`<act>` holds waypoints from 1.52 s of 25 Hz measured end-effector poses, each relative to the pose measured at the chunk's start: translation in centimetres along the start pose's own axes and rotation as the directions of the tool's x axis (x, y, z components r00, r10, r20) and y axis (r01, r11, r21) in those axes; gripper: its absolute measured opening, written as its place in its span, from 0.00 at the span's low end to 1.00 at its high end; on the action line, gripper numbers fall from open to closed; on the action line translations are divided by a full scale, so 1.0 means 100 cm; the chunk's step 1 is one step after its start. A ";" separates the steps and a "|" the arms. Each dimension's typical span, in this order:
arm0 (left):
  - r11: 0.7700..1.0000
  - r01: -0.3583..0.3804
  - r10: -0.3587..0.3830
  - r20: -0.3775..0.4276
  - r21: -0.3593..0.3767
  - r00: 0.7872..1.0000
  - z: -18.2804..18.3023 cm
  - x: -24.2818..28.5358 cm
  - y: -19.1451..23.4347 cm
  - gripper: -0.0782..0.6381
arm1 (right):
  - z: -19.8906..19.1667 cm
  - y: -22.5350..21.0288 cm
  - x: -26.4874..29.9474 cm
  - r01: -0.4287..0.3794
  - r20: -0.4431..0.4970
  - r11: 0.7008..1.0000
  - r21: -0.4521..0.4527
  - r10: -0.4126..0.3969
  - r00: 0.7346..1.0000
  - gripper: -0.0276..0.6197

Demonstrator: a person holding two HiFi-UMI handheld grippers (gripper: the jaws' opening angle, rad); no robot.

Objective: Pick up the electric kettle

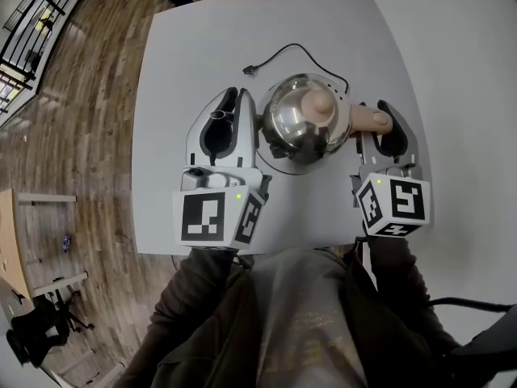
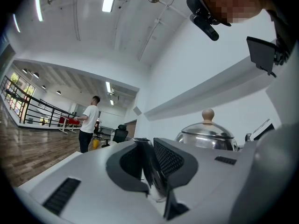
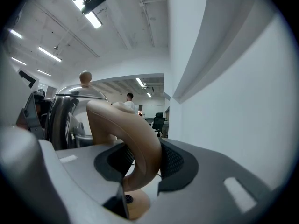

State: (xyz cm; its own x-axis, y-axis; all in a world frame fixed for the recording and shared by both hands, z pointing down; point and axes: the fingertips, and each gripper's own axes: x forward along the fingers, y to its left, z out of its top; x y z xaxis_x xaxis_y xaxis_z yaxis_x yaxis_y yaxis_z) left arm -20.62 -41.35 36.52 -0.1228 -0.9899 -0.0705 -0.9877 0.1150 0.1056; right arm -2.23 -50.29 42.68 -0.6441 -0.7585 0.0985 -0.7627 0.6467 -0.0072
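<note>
While the left claw [image 1: 232, 103] is clamped on the dark spout [image 2: 148, 168], the right claw [image 1: 378, 113] is clamped on the beige handle [image 3: 136, 139]. The steel electric kettle [image 1: 300, 121] sits between both claws, over the white counter [image 1: 186, 47].

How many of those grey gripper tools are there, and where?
2. The left gripper clamps the spout of the kettle; the right gripper clamps its tan handle. None looks hidden.
</note>
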 end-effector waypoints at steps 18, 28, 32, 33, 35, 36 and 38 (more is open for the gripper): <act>1.000 -0.012 0.012 -0.028 -0.009 1.000 0.003 -0.002 0.001 0.17 | 0.007 0.002 0.000 0.004 0.005 1.000 -0.012 -0.004 1.000 0.25; 1.000 -0.008 0.008 -0.033 -0.007 0.999 -0.002 -0.001 0.002 0.17 | 0.003 0.001 0.004 0.009 0.014 1.000 -0.019 -0.009 1.000 0.24; 1.000 -0.001 0.001 -0.042 -0.009 0.999 0.003 -0.003 0.000 0.17 | 0.008 0.002 0.001 0.014 0.008 1.000 -0.017 -0.014 1.000 0.24; 1.000 -0.001 0.000 -0.043 -0.011 0.999 0.006 -0.003 -0.001 0.17 | 0.011 0.001 0.000 0.014 0.006 1.000 -0.018 -0.014 1.000 0.24; 1.000 -0.002 0.001 -0.041 -0.013 0.999 0.011 -0.004 -0.005 0.17 | 0.017 -0.001 -0.003 0.013 0.004 1.000 -0.022 -0.013 1.000 0.24; 1.000 -0.002 0.002 -0.040 -0.013 0.999 0.013 -0.005 -0.006 0.17 | 0.019 -0.001 -0.005 0.013 0.005 1.000 -0.025 -0.013 1.000 0.24; 1.000 -0.002 0.001 -0.039 -0.014 0.999 0.015 -0.007 -0.006 0.17 | 0.021 0.001 -0.007 0.014 0.006 0.999 -0.028 -0.014 1.000 0.24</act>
State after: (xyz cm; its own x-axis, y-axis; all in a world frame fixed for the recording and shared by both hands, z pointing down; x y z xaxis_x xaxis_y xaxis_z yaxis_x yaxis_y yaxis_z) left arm -20.13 -40.64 35.01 -0.1200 -0.9923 -0.0320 -0.9861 0.1154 0.1194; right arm -1.97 -49.90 40.48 -0.6337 -0.7680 0.0922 -0.7698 0.6379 0.0225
